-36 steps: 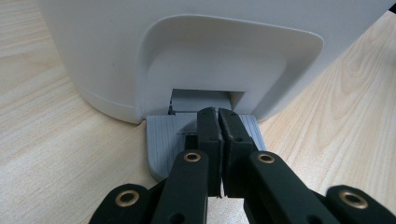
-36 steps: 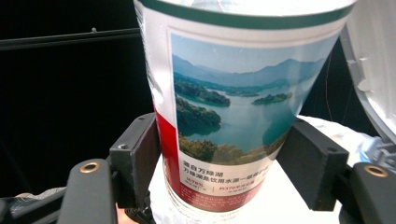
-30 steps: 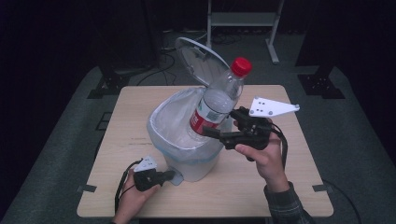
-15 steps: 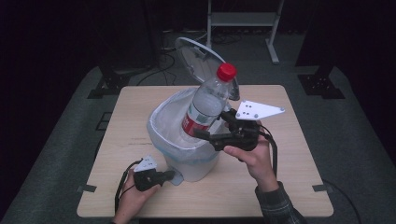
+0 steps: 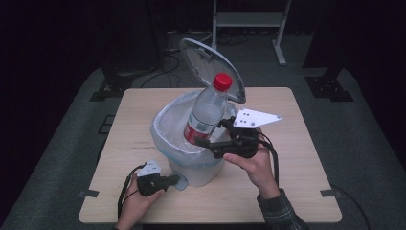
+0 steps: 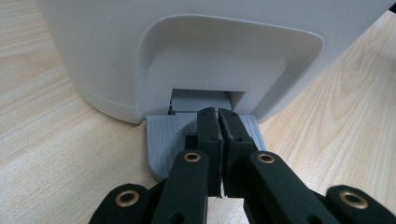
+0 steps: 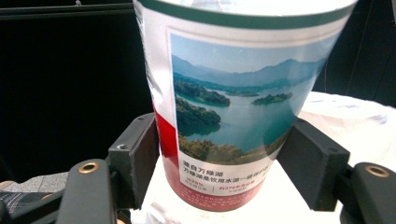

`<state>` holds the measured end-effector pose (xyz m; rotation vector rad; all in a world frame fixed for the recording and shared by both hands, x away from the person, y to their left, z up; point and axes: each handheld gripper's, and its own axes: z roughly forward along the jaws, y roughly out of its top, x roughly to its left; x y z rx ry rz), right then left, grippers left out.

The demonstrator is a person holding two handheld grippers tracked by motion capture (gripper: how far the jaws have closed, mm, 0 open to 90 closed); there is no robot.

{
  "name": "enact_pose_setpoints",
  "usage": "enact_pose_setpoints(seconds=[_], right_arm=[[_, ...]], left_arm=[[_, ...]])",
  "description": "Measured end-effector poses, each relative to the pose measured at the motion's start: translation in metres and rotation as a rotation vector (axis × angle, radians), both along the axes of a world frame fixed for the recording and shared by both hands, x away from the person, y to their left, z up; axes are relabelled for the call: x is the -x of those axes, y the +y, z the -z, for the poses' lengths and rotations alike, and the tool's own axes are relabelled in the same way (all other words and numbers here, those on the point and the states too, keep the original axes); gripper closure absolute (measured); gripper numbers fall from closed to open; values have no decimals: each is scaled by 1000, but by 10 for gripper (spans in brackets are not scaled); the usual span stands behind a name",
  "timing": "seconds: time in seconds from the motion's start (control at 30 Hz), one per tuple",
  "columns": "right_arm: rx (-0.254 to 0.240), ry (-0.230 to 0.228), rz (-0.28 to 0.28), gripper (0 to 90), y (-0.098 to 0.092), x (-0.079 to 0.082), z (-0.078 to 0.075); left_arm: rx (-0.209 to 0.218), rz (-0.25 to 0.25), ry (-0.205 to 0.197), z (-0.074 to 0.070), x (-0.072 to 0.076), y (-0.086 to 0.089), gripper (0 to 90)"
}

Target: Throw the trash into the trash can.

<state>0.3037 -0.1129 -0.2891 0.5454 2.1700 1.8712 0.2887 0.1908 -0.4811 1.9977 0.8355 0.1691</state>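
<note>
A clear plastic bottle (image 5: 206,114) with a red cap and a red and white label hangs tilted over the open white pedal bin (image 5: 174,151), its lower end inside the rim. My right gripper (image 5: 203,138) is shut on the bottle (image 7: 224,112) around its label, both jaws pressed against its sides. My left gripper (image 5: 173,180) is shut, and its tips press down on the bin's grey pedal (image 6: 161,144) at the foot of the bin (image 6: 93,51). The grey lid (image 5: 210,67) stands raised behind the bottle.
The bin carries a clear liner (image 5: 165,122) and stands mid-table on the wooden table (image 5: 297,143). Dark floor, cables and a metal stand (image 5: 249,21) lie beyond the far edge.
My right gripper has carried the bottle left and downward, from beside the bin's right rim to over its opening. The left gripper has stayed on the pedal.
</note>
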Motion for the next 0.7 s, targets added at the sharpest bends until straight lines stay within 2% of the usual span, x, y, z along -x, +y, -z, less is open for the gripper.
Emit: enact_pose_setpoints(seconds=[0.23,0.7], right_arm=[[13,12,1,301,3,-2,6],[21,19,14,290,0,-4,5]], left_arm=[[1,-1,0,0,0,0,881],[0,0,1,0,0,0,881]])
